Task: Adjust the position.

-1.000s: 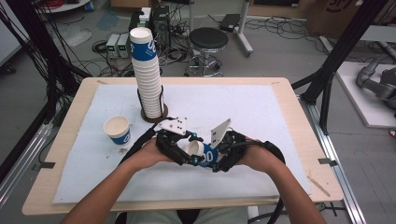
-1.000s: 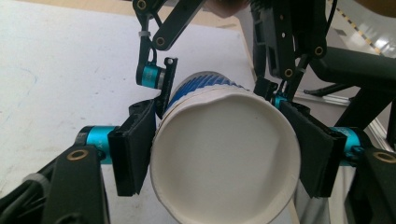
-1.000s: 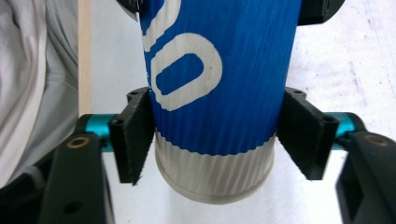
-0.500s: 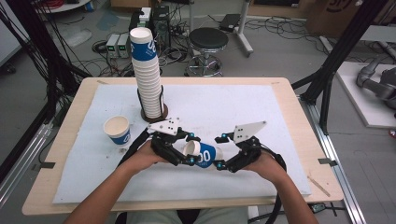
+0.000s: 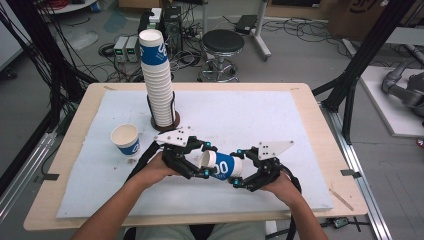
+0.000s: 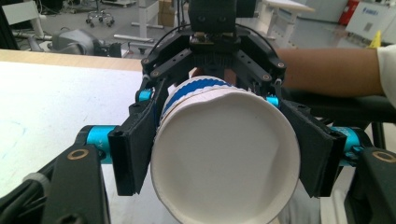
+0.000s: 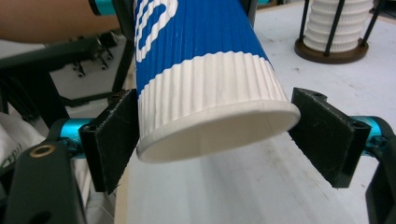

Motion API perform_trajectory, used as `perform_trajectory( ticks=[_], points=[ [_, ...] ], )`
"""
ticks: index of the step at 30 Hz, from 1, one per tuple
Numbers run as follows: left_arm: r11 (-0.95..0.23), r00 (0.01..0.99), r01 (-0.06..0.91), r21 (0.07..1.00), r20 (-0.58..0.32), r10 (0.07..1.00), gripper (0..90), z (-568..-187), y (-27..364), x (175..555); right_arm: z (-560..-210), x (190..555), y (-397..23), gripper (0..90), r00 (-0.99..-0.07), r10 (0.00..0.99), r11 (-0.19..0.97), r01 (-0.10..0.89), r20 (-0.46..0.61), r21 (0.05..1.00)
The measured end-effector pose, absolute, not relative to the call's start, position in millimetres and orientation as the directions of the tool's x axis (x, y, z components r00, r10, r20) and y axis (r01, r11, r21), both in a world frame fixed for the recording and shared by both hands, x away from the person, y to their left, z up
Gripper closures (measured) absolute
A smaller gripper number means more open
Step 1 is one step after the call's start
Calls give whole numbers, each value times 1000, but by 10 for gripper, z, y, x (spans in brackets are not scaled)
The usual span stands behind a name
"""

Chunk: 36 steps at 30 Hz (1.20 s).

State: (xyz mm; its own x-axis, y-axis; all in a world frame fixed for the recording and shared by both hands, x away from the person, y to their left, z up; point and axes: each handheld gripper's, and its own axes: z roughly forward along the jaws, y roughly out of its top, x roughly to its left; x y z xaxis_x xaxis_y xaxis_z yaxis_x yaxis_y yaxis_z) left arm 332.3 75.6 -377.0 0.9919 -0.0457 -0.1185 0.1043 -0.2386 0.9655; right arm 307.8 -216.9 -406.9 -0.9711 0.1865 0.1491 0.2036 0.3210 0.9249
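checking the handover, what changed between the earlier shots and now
The right gripper drew away from the left gripper, and its jaws have just been opening around the base of the paper cup, pads barely off it. The left gripper keeps the cup clamped at the rim. The loose cup, the cup stack and the table stayed put.

Wooden table [image 5: 310,100], white mat [image 5: 250,120] on it, cup stack [image 5: 157,85], lone cup [image 5: 126,140]

A tall stack of paper cups [image 5: 158,80] stands in a dark wire holder [image 5: 165,118] on the white mat [image 5: 260,115], a single upright cup [image 5: 125,139] near its base, a black stool [image 5: 223,44] beyond the table [image 5: 75,125].
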Motion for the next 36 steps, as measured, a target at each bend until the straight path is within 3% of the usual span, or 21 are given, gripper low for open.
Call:
perform_trajectory(
  ticks=[8,18,26,31,36],
  points=[
    [-200,991,108,974,-122,-56,304,-3779,757,3318,-4067,3072,-2188,192,-971,163,280,213,172,936],
    [-213,990,111,971,-126,-59,319,-3810,775,3331,-4040,3081,-2235,318,-979,142,315,185,146,931],
    [-246,991,113,963,-126,-38,316,-3842,746,3312,-3978,3095,-2257,361,-980,136,370,185,144,910],
    [-292,986,168,942,-168,26,175,-3878,726,3316,-3913,3114,-2271,365,-981,140,416,183,136,891],
    [-309,982,189,932,-177,65,175,-3853,753,3321,-3801,3127,-2264,365,-983,152,518,170,105,838]
  ],
)
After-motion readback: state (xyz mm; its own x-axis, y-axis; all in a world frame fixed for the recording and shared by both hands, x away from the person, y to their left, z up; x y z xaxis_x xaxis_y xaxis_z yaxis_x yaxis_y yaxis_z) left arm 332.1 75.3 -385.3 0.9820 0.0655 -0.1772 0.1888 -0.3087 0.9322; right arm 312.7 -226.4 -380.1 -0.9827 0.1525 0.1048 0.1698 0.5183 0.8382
